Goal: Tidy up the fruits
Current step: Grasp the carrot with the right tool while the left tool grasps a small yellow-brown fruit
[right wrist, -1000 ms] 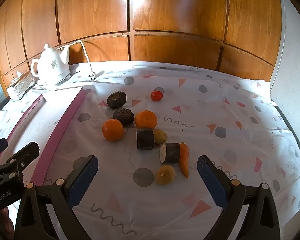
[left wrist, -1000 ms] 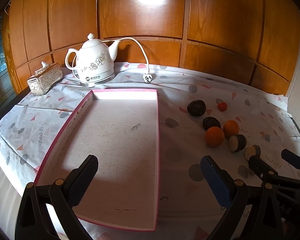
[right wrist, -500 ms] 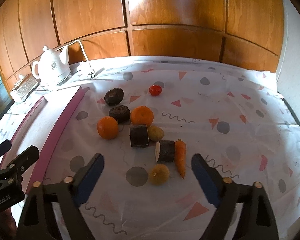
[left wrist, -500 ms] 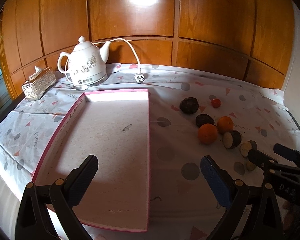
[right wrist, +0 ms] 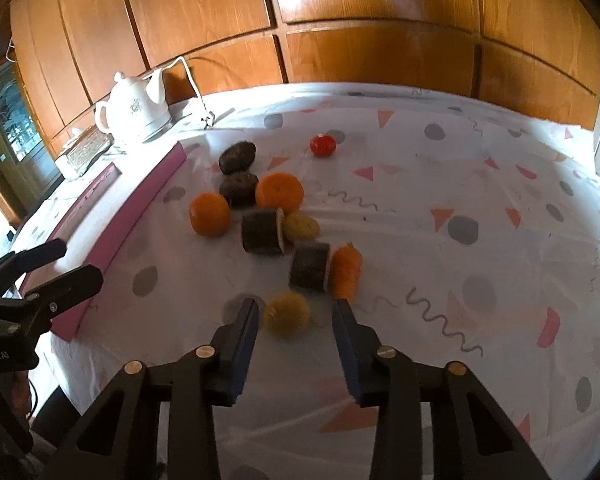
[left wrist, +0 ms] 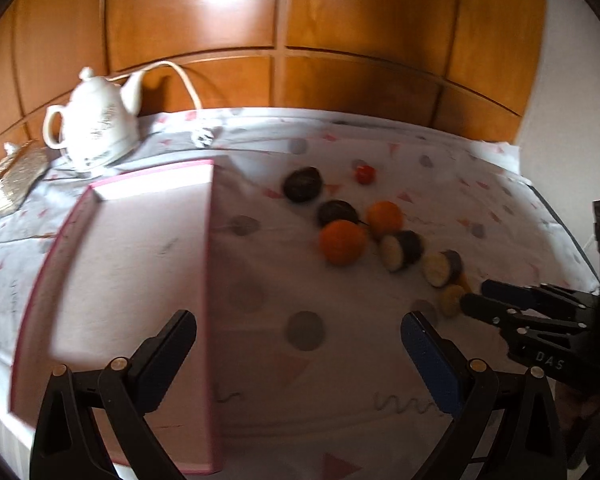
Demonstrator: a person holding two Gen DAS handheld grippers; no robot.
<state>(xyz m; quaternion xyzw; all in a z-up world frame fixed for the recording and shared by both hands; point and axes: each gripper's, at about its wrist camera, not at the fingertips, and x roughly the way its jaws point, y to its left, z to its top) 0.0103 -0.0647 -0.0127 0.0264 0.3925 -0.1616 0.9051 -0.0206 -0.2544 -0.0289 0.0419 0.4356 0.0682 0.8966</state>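
Since a second earlier, the right gripper [right wrist: 296, 312] had dropped toward the fruit, its jaws narrowing from wide open around a small round yellow-brown fruit [right wrist: 287, 314].

The desk [right wrist: 480, 208], under a white cloth printed with pink triangles and grey dots, carried a shallow pink-rimmed white tray [left wrist: 132, 264] at left and the scattered produce beside it. The jaws were closing with the fruit between the pads, not yet visibly pressed. The left gripper [left wrist: 298, 344] hung wide open and empty over the tray's edge.
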